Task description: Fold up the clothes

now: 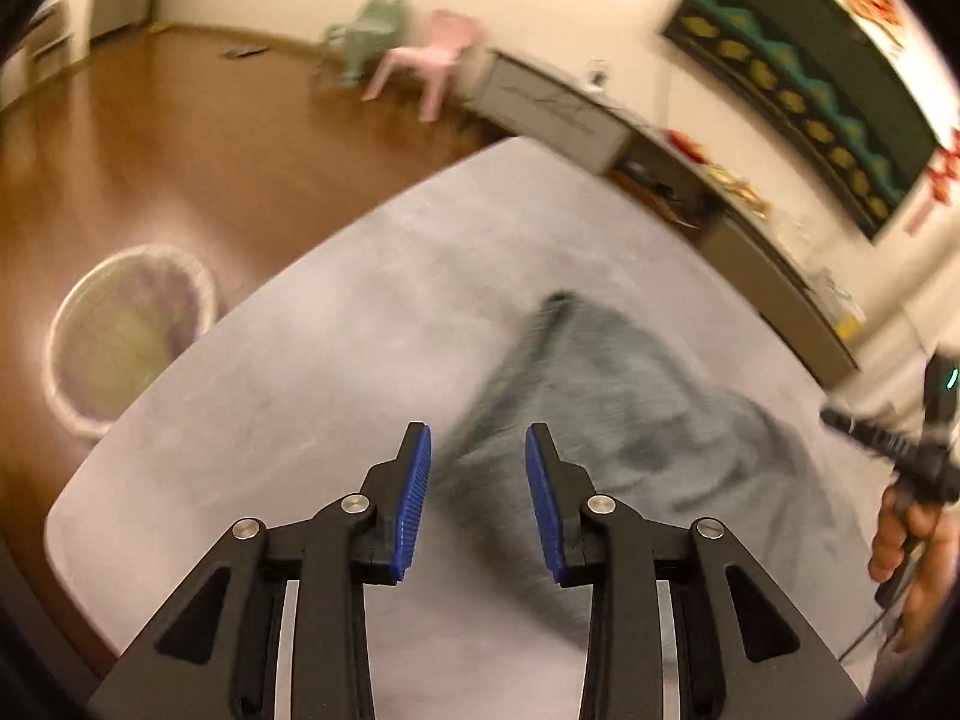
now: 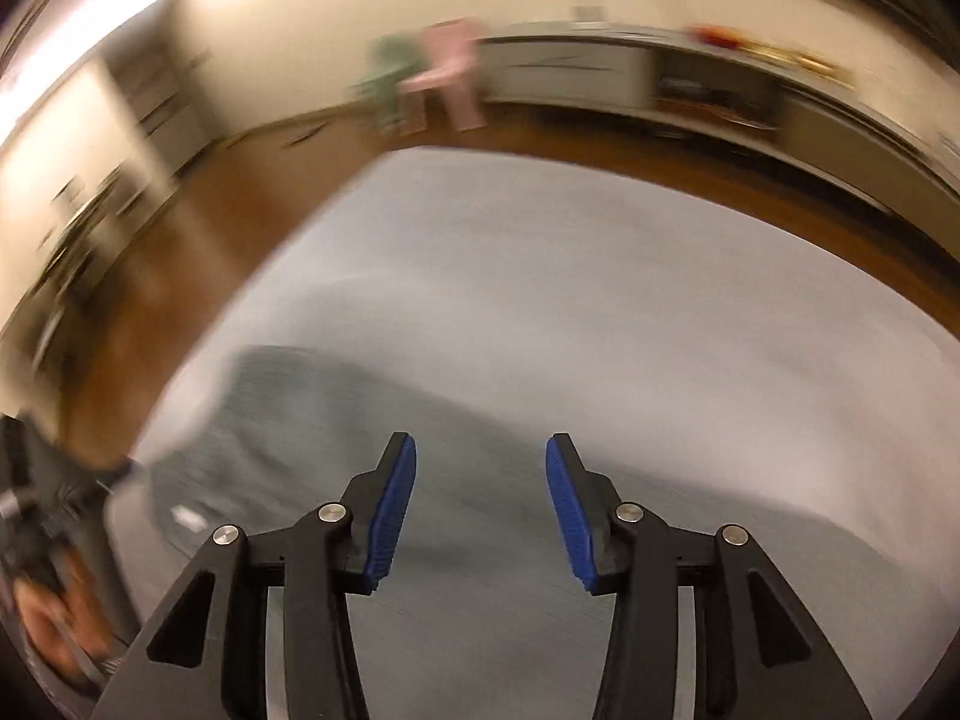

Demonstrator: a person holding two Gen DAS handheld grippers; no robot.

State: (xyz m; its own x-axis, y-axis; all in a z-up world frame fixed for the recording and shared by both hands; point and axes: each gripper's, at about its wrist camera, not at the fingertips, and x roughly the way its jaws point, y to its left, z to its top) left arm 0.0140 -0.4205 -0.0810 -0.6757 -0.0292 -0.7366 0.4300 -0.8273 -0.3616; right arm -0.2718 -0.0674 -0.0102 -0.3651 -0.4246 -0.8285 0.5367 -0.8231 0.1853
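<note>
A grey-blue garment (image 1: 630,420) lies crumpled on the pale grey table (image 1: 300,360), blurred in both views. My left gripper (image 1: 478,438) hangs above the garment's left edge, open, with nothing between its blue pads. In the right wrist view the same garment (image 2: 288,420) spreads to the lower left on the table (image 2: 600,300) and shows a small white label (image 2: 189,517). My right gripper (image 2: 480,450) is open and empty above the cloth's right part. A hand (image 1: 912,516) holding the other tool shows at the right edge of the left wrist view.
A round bin with a plastic liner (image 1: 129,339) stands on the wooden floor left of the table. A pink chair (image 1: 429,54) and a green chair (image 1: 366,30) stand by the far wall. A low cabinet (image 1: 552,108) runs along the wall to the right.
</note>
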